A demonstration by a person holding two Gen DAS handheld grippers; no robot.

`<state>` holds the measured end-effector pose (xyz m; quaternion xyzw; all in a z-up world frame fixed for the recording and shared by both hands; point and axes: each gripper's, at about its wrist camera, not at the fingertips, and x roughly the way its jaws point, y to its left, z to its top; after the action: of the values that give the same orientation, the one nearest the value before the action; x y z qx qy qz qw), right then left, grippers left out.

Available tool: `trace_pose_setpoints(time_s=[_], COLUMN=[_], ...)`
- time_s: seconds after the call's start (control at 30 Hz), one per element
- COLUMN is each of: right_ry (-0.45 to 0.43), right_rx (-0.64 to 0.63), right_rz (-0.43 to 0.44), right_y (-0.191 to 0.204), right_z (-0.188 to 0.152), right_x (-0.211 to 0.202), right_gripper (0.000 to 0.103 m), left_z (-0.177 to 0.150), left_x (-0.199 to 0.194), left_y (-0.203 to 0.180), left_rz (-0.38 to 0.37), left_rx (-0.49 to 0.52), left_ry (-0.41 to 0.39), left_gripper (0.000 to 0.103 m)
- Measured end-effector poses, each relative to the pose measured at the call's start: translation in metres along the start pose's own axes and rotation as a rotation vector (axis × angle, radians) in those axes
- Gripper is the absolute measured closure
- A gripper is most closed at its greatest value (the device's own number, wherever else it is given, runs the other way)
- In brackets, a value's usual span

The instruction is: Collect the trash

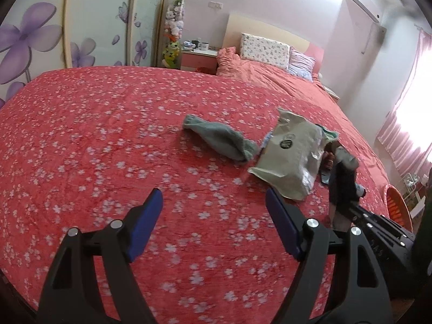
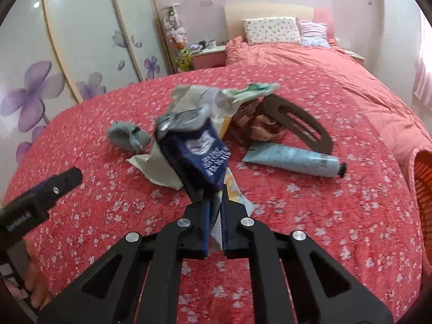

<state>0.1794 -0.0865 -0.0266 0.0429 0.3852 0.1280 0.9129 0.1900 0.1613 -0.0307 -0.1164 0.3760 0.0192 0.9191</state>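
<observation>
On flowered red bedspread (image 2: 310,216), crinkled navy foil wrapper (image 2: 199,156) in right gripper (image 2: 214,213).

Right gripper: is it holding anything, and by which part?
Yes. The right gripper is shut on the dark blue wrapper, pinching its lower end. The left gripper holds nothing.

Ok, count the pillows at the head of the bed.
2. A white patterned pillow leans against the headboard; a smaller striped lilac pillow sits just right of it. Others could be hidden under the bedding.
</observation>
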Motion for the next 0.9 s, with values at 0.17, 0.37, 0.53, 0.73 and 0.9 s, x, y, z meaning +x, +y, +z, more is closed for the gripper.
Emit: trace_pose_setpoints(time_s=[0.17, 0.37, 0.53, 0.73, 0.9], right_ry=[-0.032, -0.056, -0.067, -0.066, -0.058], right_rx=[0.069, 0.139, 0.169, 0.193, 0.215], right_rz=[-0.027, -0.066, -0.084, -0.086, -0.074], right_y=[-0.024, -0.059, -0.072, -0.086, -0.095], right_z=[-0.001, -0.006, -0.007, -0.012, -0.017], right_x=[-0.014, -0.027, -0.032, -0.033, -0.031], right_gripper=[0.097, 0.097, 0.097, 0.097, 0.097], left_z=[0.003, 0.01, 0.012, 0.013, 0.01], left_x=[0.012, 0.032, 0.056, 0.076, 0.089], left_y=[-0.027, -0.063, -0.092, -0.11, -0.12], left_rz=[-0.034, -0.081, -0.049, 0.008, 0.057], left_rx=[0.041, 0.088, 0.135, 0.185, 0.226], left_ry=[0.002, 0.01, 0.033, 0.051, 0.077], left_gripper=[0.026, 0.026, 0.022, 0.02, 0.02])
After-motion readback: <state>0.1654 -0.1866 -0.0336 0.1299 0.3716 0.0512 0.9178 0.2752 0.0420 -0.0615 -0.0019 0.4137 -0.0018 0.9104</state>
